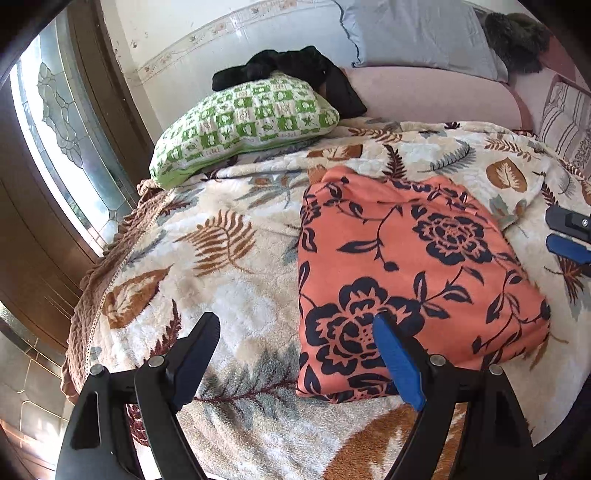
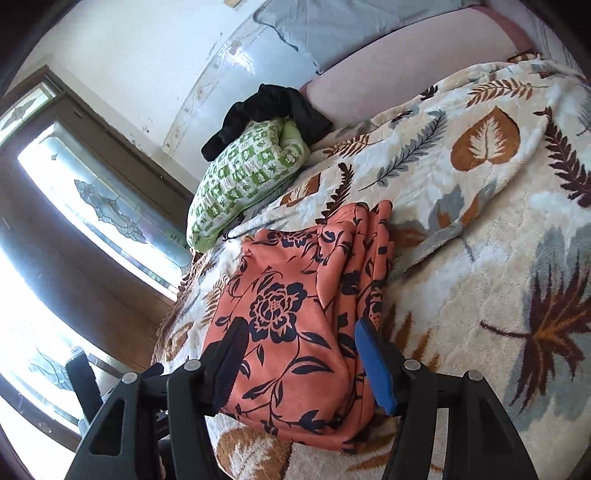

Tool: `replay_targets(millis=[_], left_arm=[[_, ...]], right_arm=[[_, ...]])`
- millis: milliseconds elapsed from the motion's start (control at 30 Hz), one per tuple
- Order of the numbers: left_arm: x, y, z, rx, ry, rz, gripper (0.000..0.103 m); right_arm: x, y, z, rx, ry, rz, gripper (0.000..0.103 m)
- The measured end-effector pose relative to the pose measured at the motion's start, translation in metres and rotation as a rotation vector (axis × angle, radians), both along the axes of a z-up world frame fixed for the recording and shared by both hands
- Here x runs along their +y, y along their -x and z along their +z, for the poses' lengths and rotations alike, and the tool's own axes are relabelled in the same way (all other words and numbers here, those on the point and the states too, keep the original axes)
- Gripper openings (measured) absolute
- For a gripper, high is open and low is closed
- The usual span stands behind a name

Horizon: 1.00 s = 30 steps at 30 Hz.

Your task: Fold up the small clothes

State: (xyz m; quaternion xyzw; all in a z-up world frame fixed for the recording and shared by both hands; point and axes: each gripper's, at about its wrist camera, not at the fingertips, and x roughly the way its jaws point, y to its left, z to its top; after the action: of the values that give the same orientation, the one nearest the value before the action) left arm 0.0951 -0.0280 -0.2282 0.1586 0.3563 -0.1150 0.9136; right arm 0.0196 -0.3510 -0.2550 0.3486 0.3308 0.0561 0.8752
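An orange garment with dark blue flowers [image 1: 406, 266] [image 2: 288, 295] lies folded into a thick rectangle on a leaf-patterned fleece blanket [image 1: 221, 266] [image 2: 480, 258]. My left gripper [image 1: 295, 321] is open and hovers over the garment's near left corner; its blue pad is over the cloth and its black finger over the blanket. My right gripper [image 2: 301, 325] is also open, above the near end of the folded stack, with its fingers clear of the fabric. The right gripper's tips [image 1: 569, 236] show at the right edge of the left wrist view.
A green-checked pillow [image 1: 243, 122] [image 2: 247, 170] lies at the far left of the bed with a black cloth [image 1: 295, 66] [image 2: 266, 107] draped over it. Behind are a pink bolster [image 1: 424, 96] and a grey pillow [image 1: 417, 33]. The bed's edge and a glazed door [image 1: 55, 129] are to the left.
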Motion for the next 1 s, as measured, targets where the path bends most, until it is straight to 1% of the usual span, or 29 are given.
replay_targets(millis=[100,133,267,333,433,600,667,700,767,833,933,1000], left_arm=[[-0.007,0.010,0.024,-0.061,0.016,-0.010,0.085],[-0.009,0.012,0.031,-0.073,0.023,-0.017,0.086],[-0.017,0.020,0.053,-0.108,0.038,-0.029,0.088],[-0.020,0.023,0.060,-0.113,0.040,-0.019,0.088],[-0.023,0.027,0.070,-0.109,0.058,-0.017,0.088],[-0.020,0.039,0.088,-0.142,0.072,-0.012,0.088],[-0.016,0.044,0.095,-0.156,0.079,-0.005,0.096],[-0.013,0.047,0.099,-0.167,0.088,-0.001,0.096],[-0.007,0.053,0.108,-0.185,0.109,0.004,0.096],[-0.003,0.057,0.116,-0.197,0.124,0.009,0.097],[0.000,0.061,0.125,-0.211,0.108,0.055,0.100],[0.001,0.064,0.131,-0.221,0.087,0.078,0.100]], right_arm=[[-0.007,0.002,0.004,-0.020,-0.036,-0.015,0.064],[-0.008,0.002,0.005,-0.029,-0.035,-0.017,0.066],[-0.011,0.007,0.011,-0.070,-0.046,-0.020,0.067],[-0.011,0.009,0.016,-0.093,-0.031,-0.021,0.067],[-0.006,0.014,0.026,-0.126,0.037,-0.040,0.067],[0.007,0.033,0.046,-0.165,0.182,-0.079,0.070],[0.013,0.041,0.054,-0.174,0.239,-0.102,0.070],[0.016,0.045,0.059,-0.175,0.268,-0.115,0.070],[0.022,0.056,0.069,-0.177,0.313,-0.142,0.072],[0.026,0.067,0.078,-0.179,0.343,-0.169,0.078],[0.033,0.083,0.095,-0.184,0.381,-0.201,0.079],[0.040,0.090,0.109,-0.188,0.418,-0.220,0.080]])
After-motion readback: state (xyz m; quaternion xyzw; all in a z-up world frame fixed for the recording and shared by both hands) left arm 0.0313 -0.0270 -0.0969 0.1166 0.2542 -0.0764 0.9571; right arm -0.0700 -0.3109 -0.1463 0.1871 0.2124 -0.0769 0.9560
